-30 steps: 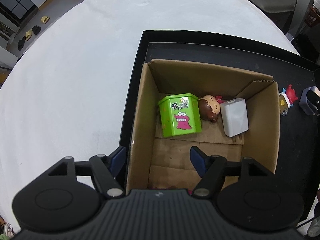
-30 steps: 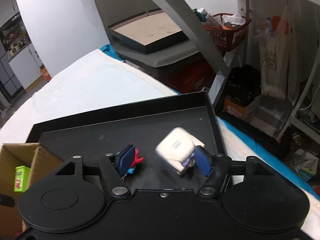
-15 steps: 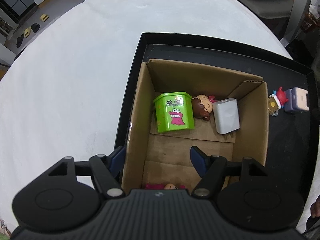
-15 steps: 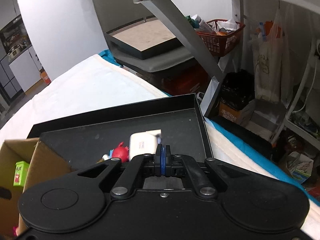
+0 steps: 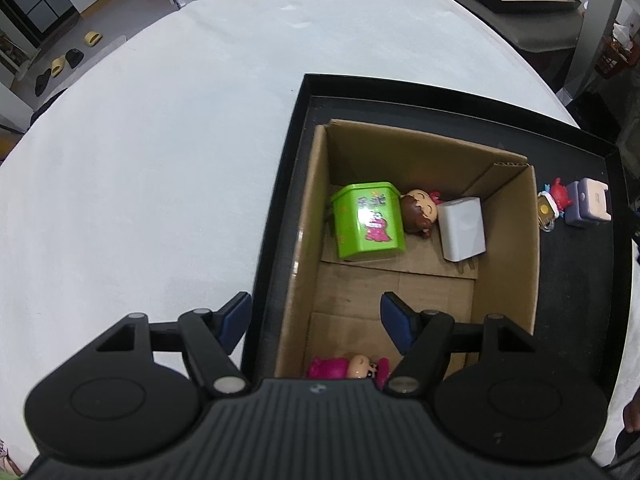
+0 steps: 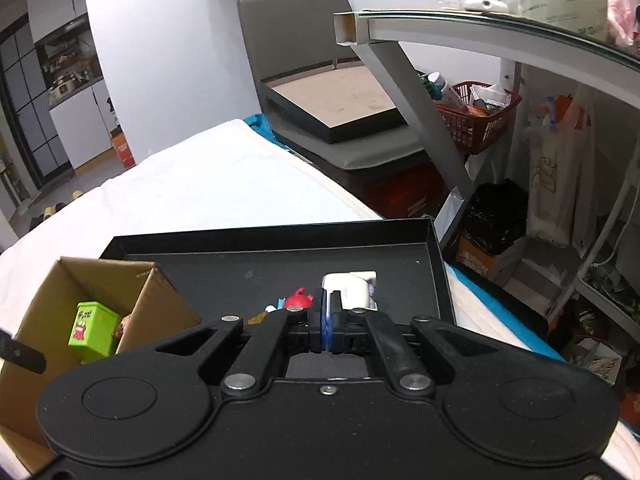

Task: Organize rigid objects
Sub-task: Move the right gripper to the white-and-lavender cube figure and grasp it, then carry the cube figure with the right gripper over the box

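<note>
A cardboard box [image 5: 516, 240] stands in a black tray [image 5: 280, 208]. In it are a green tin [image 5: 368, 220], a brown-haired figure [image 5: 420, 212], a white charger block [image 5: 462, 228] and a pink figure [image 5: 348, 366]. My left gripper [image 5: 316, 320] is open above the box's near left corner, holding nothing. On the tray right of the box lie a red toy [image 5: 556, 194] and a pale purple block [image 5: 588, 202]. My right gripper [image 6: 325, 320] is shut and empty, just behind the pale block [image 6: 352, 286] and red toy [image 6: 300, 298].
The tray sits on a round white table [image 5: 160, 140]. The box [image 6: 48, 292] and green tin [image 6: 90, 330] show left in the right wrist view. Beyond the table edge are a grey chair [image 6: 340, 120], a glass desk [image 6: 480, 32] and a red basket [image 6: 476, 114].
My right gripper let go of the pale block, shut its jaws and drew back and up. My left gripper rose and pulled back over the box, staying open.
</note>
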`<control>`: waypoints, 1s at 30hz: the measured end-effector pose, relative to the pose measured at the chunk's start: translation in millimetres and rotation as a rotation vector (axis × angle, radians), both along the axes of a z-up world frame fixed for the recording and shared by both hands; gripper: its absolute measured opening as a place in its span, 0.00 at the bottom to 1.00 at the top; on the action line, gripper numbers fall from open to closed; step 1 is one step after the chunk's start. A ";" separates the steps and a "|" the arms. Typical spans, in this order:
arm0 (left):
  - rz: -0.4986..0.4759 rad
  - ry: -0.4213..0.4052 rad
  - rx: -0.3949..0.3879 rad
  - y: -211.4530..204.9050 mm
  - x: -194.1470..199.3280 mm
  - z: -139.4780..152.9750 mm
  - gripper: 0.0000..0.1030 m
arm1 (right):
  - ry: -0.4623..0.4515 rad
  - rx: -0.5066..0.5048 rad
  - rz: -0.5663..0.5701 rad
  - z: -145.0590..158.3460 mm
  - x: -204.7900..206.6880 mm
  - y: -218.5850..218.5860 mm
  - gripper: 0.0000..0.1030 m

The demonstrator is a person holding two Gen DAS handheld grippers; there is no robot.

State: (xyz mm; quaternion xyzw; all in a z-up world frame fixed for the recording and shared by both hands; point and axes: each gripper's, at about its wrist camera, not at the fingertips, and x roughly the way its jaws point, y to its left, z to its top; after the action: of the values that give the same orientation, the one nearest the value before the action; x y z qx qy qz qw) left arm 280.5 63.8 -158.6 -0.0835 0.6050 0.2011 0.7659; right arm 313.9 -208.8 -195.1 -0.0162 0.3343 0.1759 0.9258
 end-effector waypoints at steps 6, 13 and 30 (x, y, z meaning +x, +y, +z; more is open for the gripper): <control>0.001 0.000 0.013 6.7 4.2 0.5 0.68 | 0.002 -0.026 -0.008 -13.0 9.7 8.9 0.44; -0.006 0.003 0.015 5.8 15.4 -4.5 0.68 | 0.020 -0.048 -0.030 -29.6 23.6 13.8 0.46; 0.021 0.019 -0.019 9.4 11.3 -15.4 0.68 | -0.006 -0.076 -0.023 -35.1 14.0 10.0 0.40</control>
State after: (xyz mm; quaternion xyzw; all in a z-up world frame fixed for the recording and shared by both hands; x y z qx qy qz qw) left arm 291.8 73.2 -174.0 -0.0953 0.6131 0.2042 0.7572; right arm 327.9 -198.8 -230.3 -0.0482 0.3381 0.1522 0.9275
